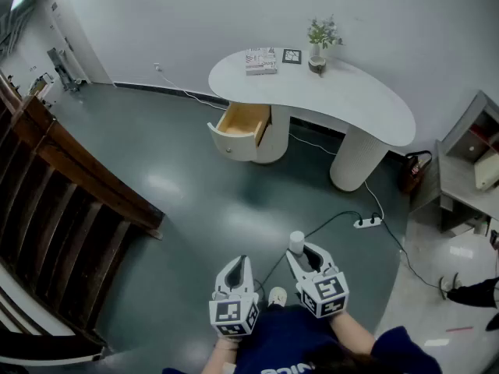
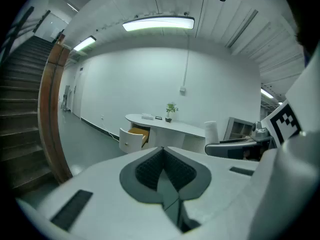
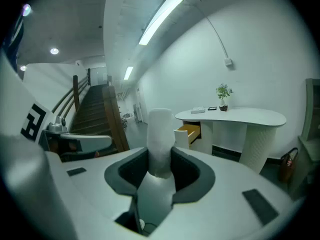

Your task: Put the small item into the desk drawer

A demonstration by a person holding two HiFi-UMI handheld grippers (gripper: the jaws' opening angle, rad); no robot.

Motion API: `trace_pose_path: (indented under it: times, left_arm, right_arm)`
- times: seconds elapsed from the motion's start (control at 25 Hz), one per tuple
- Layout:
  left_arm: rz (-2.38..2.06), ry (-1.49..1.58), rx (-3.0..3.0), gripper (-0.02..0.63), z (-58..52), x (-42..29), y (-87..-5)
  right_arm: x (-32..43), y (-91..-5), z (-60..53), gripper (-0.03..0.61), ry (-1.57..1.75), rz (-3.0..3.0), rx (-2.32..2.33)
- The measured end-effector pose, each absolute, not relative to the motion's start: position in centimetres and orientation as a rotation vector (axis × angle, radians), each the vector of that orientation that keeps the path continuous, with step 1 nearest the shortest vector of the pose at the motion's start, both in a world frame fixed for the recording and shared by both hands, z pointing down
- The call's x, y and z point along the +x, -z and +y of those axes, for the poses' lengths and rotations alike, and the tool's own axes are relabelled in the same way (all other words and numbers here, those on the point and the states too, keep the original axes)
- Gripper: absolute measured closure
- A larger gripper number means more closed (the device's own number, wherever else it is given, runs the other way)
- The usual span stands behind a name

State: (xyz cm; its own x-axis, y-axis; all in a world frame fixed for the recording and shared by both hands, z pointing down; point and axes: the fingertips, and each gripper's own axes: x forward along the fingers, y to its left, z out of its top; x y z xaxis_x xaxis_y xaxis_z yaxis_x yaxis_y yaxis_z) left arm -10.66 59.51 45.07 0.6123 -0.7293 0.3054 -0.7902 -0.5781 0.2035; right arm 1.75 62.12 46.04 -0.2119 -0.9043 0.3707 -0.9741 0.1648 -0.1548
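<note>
No legible text in view

A small white cylinder (image 3: 161, 139) stands upright, clamped between the right gripper's (image 1: 302, 254) jaws, well apart from the desk drawer (image 1: 243, 125), pulled open, wood-lined.
</note>
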Motion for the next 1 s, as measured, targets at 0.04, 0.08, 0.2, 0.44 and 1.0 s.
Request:
trace_pose_path:
  times: [0.04, 0.08, 0.2, 0.44, 1.0]
  left_arm:
    - [-1.225, -0.275, 2.521, 0.609, 59.5, -10.9, -45.2]
    - [-1.223, -0.28, 2.52, 0.609, 59.6, -11.1, -45.3]
    - [-1.216, -0.282, 2.516, 0.609, 59.3, -11.3, -45.5]
    - [-1.191, -0.278, 2.528, 0.609, 57.1, -11.7, -45.9]
    - [-1.068, -0.347, 2.542, 0.609, 40.6, -14.0, -48.4]
  right_arm:
    - [1.4, -46.2, 62.3, 0.437, -0.534, -2.239, 1.832]
    - [1.1, -46.3, 62.4, 0.437, -0.533, -2.234, 1.826]
    - [0.6, -46.7, 62.3, 0.437, -0.543, -2.214, 1.811]
    - [0.8, -46.5, 59.9, 0.436, -0.582, -2.206, 1.882]
    - [1.0, -48.1, 47.0, 0.434, -0.629, -2.019, 1.989]
